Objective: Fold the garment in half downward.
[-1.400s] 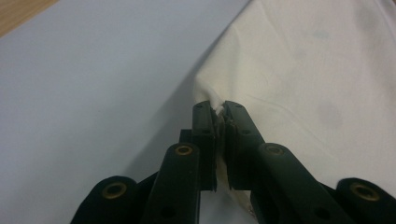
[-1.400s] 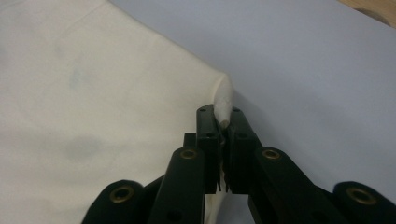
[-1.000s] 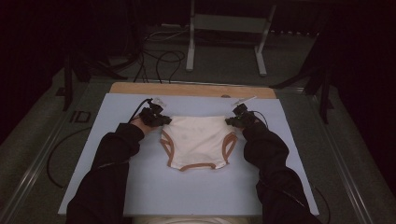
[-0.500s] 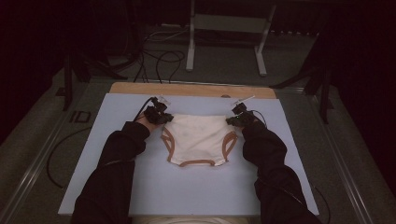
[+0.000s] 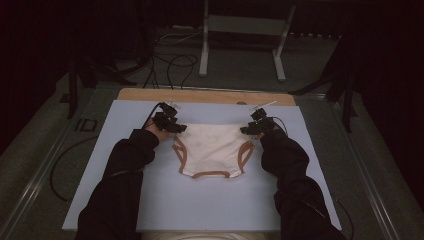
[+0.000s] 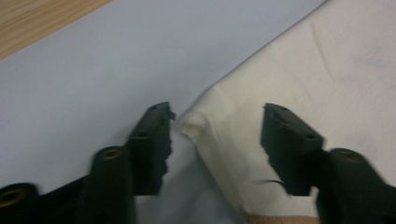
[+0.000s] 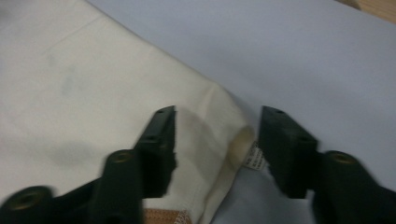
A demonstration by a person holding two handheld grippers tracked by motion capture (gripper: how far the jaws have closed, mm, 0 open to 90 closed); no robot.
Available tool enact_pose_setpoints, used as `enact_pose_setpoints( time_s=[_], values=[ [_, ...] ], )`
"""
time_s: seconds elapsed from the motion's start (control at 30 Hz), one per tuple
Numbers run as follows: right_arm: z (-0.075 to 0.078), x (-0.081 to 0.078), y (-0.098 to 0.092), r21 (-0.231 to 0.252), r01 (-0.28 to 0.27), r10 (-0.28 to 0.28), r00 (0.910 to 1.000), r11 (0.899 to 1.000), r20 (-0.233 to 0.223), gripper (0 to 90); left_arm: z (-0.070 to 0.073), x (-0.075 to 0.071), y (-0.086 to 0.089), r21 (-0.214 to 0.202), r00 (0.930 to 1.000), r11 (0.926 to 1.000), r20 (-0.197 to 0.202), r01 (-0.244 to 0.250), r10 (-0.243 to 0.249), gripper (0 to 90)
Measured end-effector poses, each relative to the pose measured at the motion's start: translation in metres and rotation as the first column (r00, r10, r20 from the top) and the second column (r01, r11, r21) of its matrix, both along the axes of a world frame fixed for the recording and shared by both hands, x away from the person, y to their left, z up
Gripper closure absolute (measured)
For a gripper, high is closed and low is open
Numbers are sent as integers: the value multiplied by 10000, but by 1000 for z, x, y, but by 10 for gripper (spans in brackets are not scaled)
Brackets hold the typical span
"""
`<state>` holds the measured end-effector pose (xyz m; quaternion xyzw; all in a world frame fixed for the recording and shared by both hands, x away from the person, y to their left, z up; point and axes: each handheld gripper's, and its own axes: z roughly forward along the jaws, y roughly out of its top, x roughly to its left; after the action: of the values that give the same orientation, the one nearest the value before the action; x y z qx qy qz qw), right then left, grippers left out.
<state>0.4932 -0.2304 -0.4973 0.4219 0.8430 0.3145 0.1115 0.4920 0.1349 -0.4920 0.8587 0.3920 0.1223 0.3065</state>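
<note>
Judging handling first: the cream underwear (image 5: 212, 149), trimmed in brown at the leg openings, lies flat at the centre of the high view on the pale blue mat (image 5: 125, 210) covering the worktop (image 5: 200, 95). I read it as thin knit fabric: very light, limp, no stiffness, so it will drape and fold wherever it is not supported. Not fragile, not slippery on the mat, though a single-layer pinch could slide off.

Left tool (image 5: 175, 128) sits at the upper left corner of the garment; its jaws have just been opening and now stand moderately wide. In the left gripper view (image 6: 217, 135) the puckered waistband corner lies between them, untouched by either pad. Right tool (image 5: 251, 129) mirrors this at the upper right corner; its jaws have also just been opening, and in the right gripper view (image 7: 217, 140) the folded corner with a small white label (image 7: 256, 161) lies free in the gap.

Best hold, in my judgement: the waistband corners, where seam and doubled fabric give bulk. Both corners together, or it sags.
</note>
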Motion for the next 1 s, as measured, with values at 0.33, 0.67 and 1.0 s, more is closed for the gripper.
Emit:
enact_pose_setpoints(
  time_s=[0.33, 0.67, 1.0],
  values=[
    [6, -4, -3, 335, 153, -152, 9999, 9993, -50, 137, 15, -8, 6, -580, 9994, 9978, -143, 313, -321, 100],
    [10, -14, 1, 390, -241, 246, 9996, 9989, -104, 114, 27, -28, 11, -1072, 9957, 9900, -36, 918, -928, 0],
    [19, -18, 10, 418, -506, 499, 9986, 9978, 181, 114, 39, -52, 13, -1209, 9867, 9801, 599, 1572, -1509, 0]
  ],
)
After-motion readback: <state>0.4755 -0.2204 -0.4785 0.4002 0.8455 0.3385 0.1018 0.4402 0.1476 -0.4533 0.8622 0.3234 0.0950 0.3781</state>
